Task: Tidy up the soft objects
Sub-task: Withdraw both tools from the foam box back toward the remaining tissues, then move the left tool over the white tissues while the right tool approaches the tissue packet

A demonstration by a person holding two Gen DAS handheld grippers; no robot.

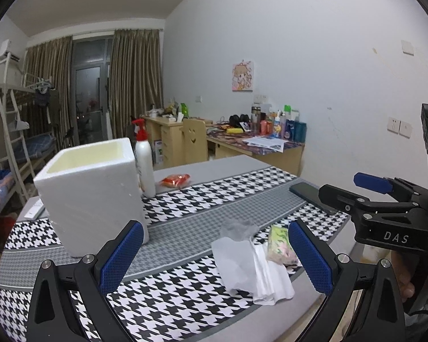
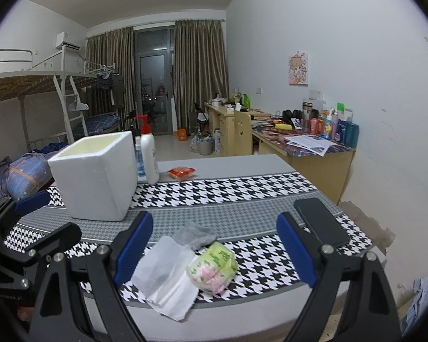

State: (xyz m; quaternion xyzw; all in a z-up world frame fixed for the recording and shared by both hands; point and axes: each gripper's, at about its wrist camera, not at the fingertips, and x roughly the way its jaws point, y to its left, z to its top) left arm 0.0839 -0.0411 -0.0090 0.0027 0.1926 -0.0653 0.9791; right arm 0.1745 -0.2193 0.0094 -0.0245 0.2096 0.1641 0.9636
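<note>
A stack of white tissues (image 1: 254, 268) lies near the table's front edge, with a floral tissue pack (image 1: 279, 245) beside it on the right and a crumpled clear wrapper (image 1: 239, 226) behind. They also show in the right wrist view: tissues (image 2: 165, 282), pack (image 2: 214, 268), wrapper (image 2: 195, 235). A white foam box (image 1: 94, 191) stands open-topped at left; it also shows in the right wrist view (image 2: 97, 173). My left gripper (image 1: 214, 259) is open and empty above the tissues. My right gripper (image 2: 214, 250) is open and empty above the pack.
A white spray bottle with red nozzle (image 1: 144, 159) stands behind the box. An orange packet (image 1: 175, 181) lies beyond it. A black phone (image 2: 321, 221) lies at the table's right edge. The houndstooth cloth (image 1: 185, 219) covers the table. Desks and a bunk bed stand farther back.
</note>
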